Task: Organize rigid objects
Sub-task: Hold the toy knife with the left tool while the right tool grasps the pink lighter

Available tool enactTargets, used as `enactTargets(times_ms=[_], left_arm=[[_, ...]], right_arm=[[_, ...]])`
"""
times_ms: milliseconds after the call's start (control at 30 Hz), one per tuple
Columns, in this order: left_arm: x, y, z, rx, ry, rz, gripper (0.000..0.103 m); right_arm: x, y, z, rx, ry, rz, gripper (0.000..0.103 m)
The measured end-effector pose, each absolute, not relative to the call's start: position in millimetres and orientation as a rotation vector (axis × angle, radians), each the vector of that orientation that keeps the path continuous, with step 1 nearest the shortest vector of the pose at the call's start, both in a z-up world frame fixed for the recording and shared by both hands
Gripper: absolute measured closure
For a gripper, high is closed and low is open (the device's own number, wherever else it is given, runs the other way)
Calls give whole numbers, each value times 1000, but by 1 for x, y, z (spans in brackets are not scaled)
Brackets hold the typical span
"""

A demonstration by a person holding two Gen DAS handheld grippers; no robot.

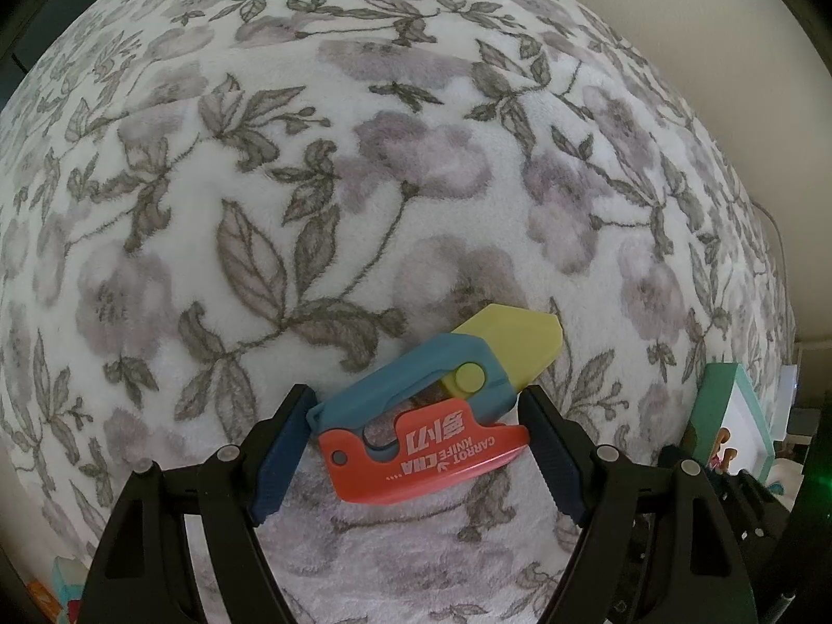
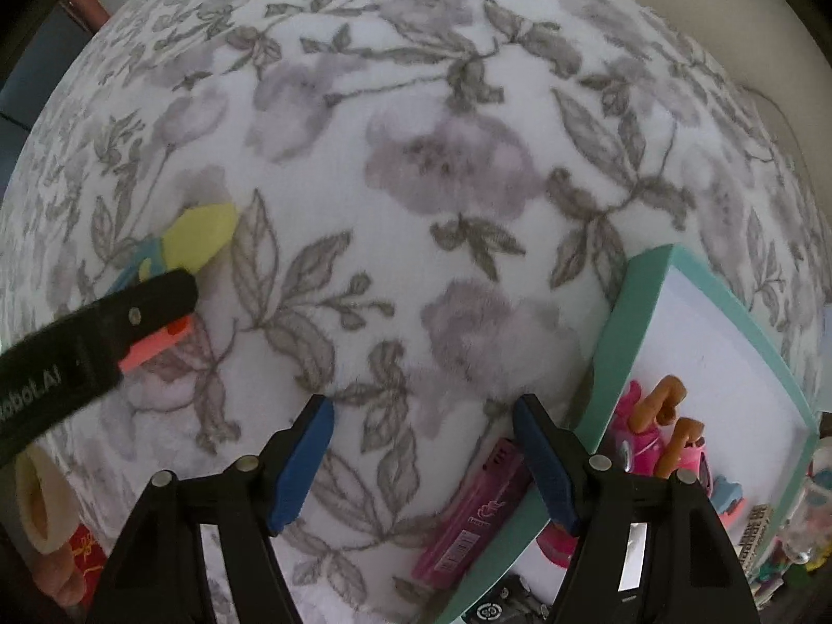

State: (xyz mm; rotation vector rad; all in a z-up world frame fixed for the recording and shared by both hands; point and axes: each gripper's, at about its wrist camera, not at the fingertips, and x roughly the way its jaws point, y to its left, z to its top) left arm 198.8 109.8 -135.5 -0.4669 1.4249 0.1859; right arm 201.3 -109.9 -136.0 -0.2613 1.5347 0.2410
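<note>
The toy knife [image 1: 431, 400] is hard moulded plastic in three colours: a pale yellow blunt-tipped blade pointing to 1 o'clock, a teal hooked handle piece with a round yellow pivot, and a flat orange plate printed with white lettering, "CARROT KNIFE" among it. It lies on a fuzzy fleece blanket [image 1: 364, 166], white with grey-mauve flowers and olive-grey leaves, which covers nearly the whole field in both views. The left gripper [image 1: 418, 447] has black arms and ribbed dark-blue pads; its fingers stand fairly wide on either side of the knife, their tips close against its ends, though whether they press on it I cannot tell. In the right wrist view the knife [image 2: 200, 242] shows at 9 o'clock, partly hidden by a black arm of the left gripper. The right gripper [image 2: 424, 447] hangs with fingers spread wide and nothing between them, over bare fleece. At its 4 o'clock stands a mint-green box [image 2: 613, 343] with a white inside, holding pink and orange plastic toys [image 2: 660, 442]; a flat pink case [image 2: 478, 515] lies beside the box wall, just by the right finger. A plain cream wall [image 2: 769, 26] rises beyond the blanket's far edge at 1 o'clock. The middle of the blanket is open fleece.
</note>
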Motion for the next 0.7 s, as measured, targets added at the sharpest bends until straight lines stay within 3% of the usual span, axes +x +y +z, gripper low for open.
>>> enactTargets(times_ms=[700], left_arm=[[177,115,-138,-360,1404,192,22]], right_arm=[[77,-121,-124,-30,1562,344,29]])
